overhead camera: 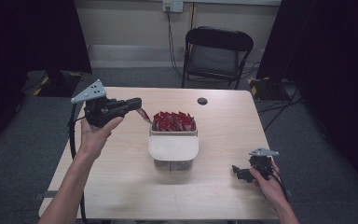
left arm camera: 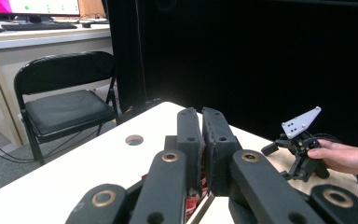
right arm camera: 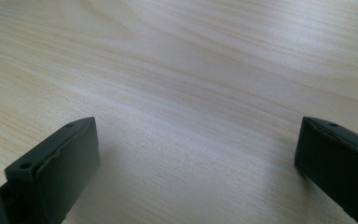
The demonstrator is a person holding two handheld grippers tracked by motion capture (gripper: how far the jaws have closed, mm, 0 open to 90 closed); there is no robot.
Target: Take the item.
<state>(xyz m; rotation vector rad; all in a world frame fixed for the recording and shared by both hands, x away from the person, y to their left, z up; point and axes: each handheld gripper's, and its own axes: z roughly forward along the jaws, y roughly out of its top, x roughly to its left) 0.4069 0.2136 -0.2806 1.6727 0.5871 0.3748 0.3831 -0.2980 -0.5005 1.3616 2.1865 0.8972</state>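
a: where's my left hand sitting?

b: i've got the left gripper raised over the pale wooden table, forearm angled up from the near edge, jaws pointing level toward the clear plastic tub with the rounded white lid. its jaws are clenched on a red foil sachet that hangs just left of the tub's open back, where the other red sachets are piled.

a: and the right?

b: my right gripper rests low on the table near the front right corner, well apart from the tub, hand wrapped around its body. its jaws stand wide apart with bare wood between them, nothing gripped.

a: anything i can't read?

b: in the left gripper view, the sachet is mostly hidden behind the closed jaws; just a red sliver peeks out below. the tub's lower contents are too dim to make out.
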